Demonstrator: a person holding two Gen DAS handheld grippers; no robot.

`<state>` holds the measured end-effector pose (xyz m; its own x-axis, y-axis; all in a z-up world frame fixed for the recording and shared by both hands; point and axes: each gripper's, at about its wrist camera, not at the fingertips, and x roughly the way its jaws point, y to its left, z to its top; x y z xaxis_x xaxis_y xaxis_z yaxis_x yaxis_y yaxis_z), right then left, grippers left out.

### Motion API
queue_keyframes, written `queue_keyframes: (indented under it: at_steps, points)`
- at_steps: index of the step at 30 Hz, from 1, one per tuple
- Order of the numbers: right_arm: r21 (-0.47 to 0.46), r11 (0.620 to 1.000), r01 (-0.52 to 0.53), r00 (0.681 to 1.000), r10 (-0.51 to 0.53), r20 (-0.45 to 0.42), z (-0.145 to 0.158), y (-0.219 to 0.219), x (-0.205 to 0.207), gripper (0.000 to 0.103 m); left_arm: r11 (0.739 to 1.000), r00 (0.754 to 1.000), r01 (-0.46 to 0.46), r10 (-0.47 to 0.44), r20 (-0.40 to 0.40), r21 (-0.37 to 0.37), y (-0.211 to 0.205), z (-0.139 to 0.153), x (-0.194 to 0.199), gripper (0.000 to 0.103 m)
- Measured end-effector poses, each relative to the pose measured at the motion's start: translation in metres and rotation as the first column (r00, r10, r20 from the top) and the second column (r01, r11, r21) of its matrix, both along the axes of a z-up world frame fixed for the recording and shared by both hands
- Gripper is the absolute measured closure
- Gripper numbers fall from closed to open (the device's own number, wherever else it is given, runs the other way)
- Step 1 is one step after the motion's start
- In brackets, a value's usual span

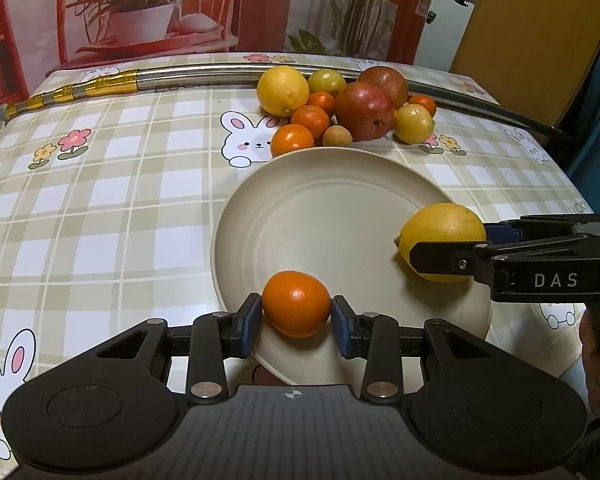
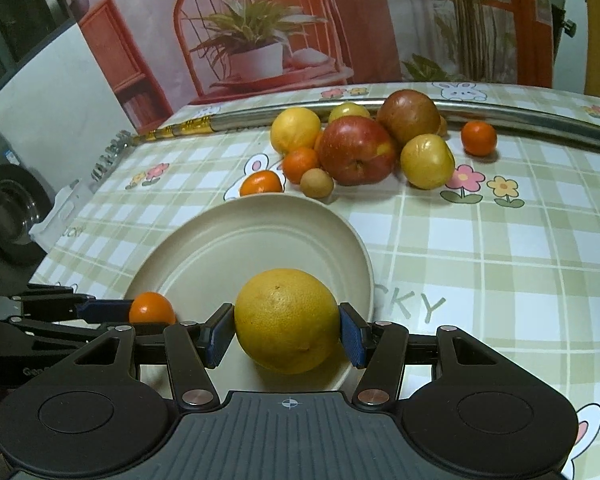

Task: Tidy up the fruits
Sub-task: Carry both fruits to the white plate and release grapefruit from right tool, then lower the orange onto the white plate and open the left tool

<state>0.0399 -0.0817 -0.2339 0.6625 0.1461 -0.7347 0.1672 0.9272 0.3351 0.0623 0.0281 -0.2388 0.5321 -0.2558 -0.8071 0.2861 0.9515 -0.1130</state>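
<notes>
A beige plate (image 1: 324, 200) lies on the checked tablecloth; it also shows in the right wrist view (image 2: 236, 236). My left gripper (image 1: 296, 318) is shut on a small orange mandarin (image 1: 296, 304) over the plate's near rim. My right gripper (image 2: 287, 334) is shut on a big yellow citrus (image 2: 287, 320) over the plate's right side; this citrus also shows in the left wrist view (image 1: 442, 240). The mandarin shows at the left in the right wrist view (image 2: 151, 307). Behind the plate lies a pile of fruit: a red apple (image 1: 365, 111), a yellow citrus (image 1: 283, 90), several mandarins.
A long metal tube (image 1: 204, 74) with gold bands lies across the table's far edge behind the fruit pile. A lone mandarin (image 2: 478, 138) sits right of the pile. A printed backdrop hangs behind the table. The table edge drops off at left (image 2: 60, 224).
</notes>
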Motion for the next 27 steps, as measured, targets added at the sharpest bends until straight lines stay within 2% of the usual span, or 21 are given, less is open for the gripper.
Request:
queue_keyframes:
  at_steps: [16,21,27]
  points:
    - [0.006,1.0,-0.018,1.0,0.018,-0.005,0.001,-0.001,-0.003,0.05,1.0,1.0,0.001,-0.001,0.0,-0.003,0.0,0.0,0.0,0.062]
    - [-0.005,1.0,-0.016,1.0,0.016,0.022,0.009,0.0,-0.006,0.045,1.0,1.0,0.0,0.0,-0.001,-0.005,0.0,0.0,0.0,0.062]
    - [-0.05,0.999,-0.015,0.998,0.018,0.063,0.021,-0.001,-0.008,0.044,1.0,1.0,0.0,0.0,-0.001,-0.005,0.0,0.0,0.0,0.062]
